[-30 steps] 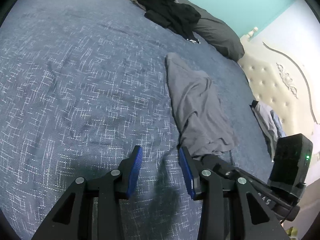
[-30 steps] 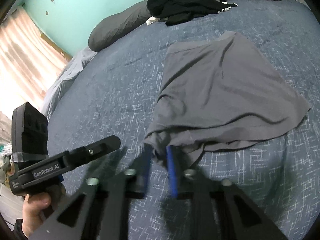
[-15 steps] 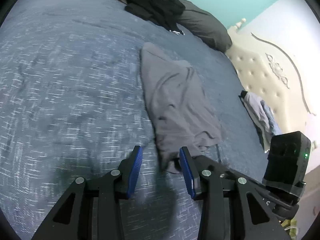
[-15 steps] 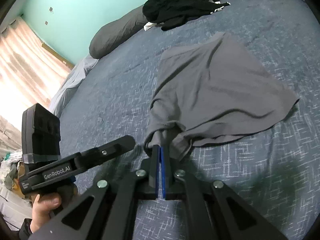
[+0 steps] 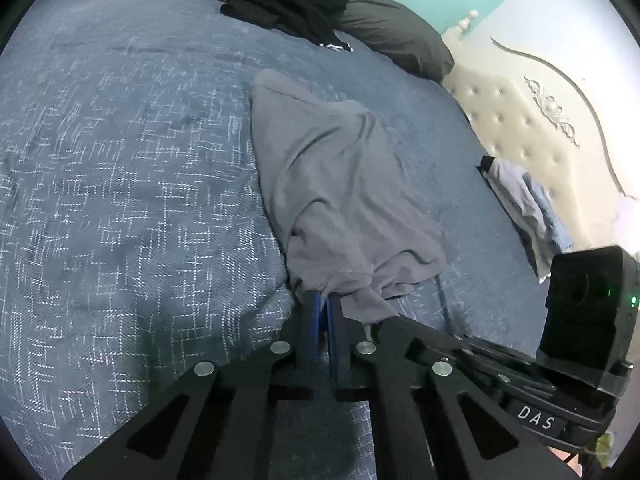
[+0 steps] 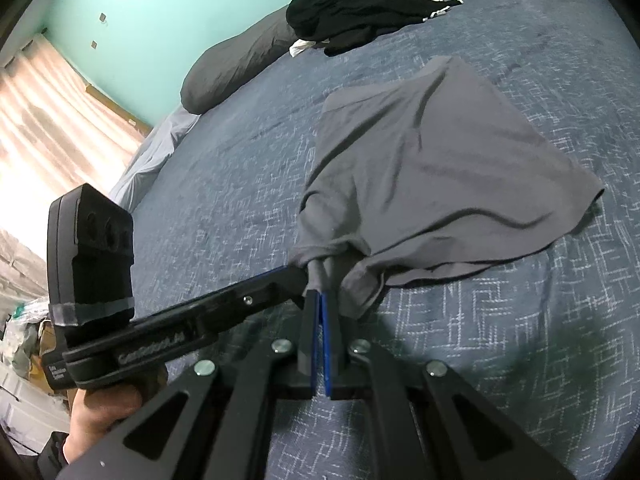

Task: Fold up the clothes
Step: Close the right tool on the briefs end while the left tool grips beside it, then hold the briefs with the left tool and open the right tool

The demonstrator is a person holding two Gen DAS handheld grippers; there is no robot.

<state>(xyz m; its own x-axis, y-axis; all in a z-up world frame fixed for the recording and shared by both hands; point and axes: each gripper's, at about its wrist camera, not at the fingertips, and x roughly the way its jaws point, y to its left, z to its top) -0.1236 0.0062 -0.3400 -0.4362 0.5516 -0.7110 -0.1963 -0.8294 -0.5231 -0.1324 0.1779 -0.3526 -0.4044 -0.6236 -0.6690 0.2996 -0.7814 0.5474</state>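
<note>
Both tools meet at one bunched corner of a plain grey cotton garment (image 5: pixel 340 184) on a bed: the left tool (image 5: pixel 322 300), its blue-padded fingers (image 5: pixel 316 312) pressed together, pinches the gathered near edge of the cloth, while the right tool (image 6: pixel 320 280) clamps a twisted roll of the same edge between its own closed fingers. In the right wrist view the left tool reaches in from the lower left, level and low over the bed, and touches the garment just beside the right tool; the person's bare left hand (image 6: pixel 104 412) grips its handle beneath a black camera block (image 6: pixel 90 248). Beyond the pinched corner the garment fans out flat and creased across the dark blue woven bedspread (image 5: pixel 120 200). A heap of black clothes (image 6: pixel 356 4) lies well apart at the far edge against long dark grey pillows (image 6: pixel 236 64). A cream tufted headboard (image 5: pixel 520 120) stands to the right in the left wrist view, with a small pile of pale blue and grey clothes (image 5: pixel 524 200) near it.
</note>
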